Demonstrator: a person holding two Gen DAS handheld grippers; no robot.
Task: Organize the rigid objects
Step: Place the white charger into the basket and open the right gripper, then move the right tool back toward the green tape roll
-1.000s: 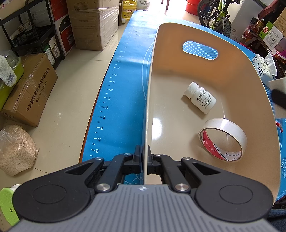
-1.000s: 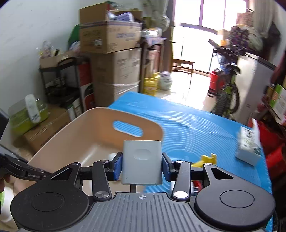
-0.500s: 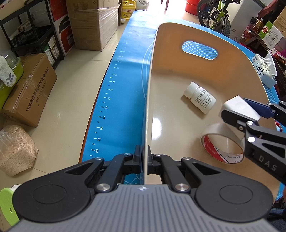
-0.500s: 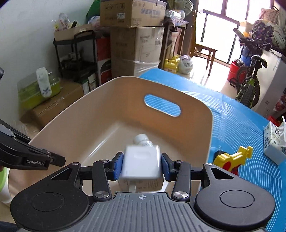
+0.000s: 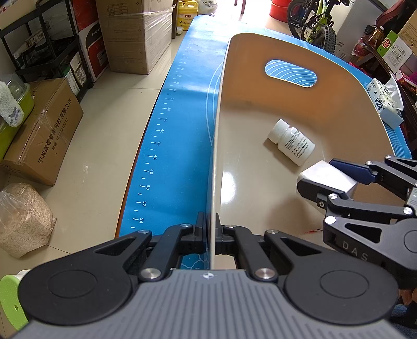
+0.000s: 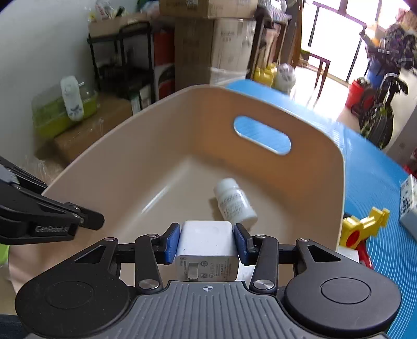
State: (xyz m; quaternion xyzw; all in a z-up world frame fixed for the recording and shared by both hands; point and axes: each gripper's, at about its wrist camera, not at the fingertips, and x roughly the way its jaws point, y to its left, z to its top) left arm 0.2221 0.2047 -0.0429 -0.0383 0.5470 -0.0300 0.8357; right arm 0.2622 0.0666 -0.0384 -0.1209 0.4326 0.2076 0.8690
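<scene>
A beige plastic bin (image 5: 260, 104) with a handle slot stands on the blue mat (image 5: 182, 130). My left gripper (image 5: 211, 236) is shut on the bin's near rim. My right gripper (image 6: 207, 242) is shut on a white charger plug (image 6: 207, 245) and holds it low inside the bin; it also shows in the left wrist view (image 5: 336, 180). A white pill bottle (image 5: 292, 142) lies on the bin floor, also in the right wrist view (image 6: 233, 202). The tape roll is hidden behind the right gripper.
A yellow and red toy (image 6: 362, 229) and a tissue pack (image 5: 385, 104) lie on the mat right of the bin. Cardboard boxes (image 5: 44, 130), a shelf rack and a bicycle (image 5: 315, 20) stand on the floor around the table.
My right gripper has carried the charger plug from above the mat over the bin rim and down into the bin, covering the tape roll. My left gripper has stayed clamped on the rim.
</scene>
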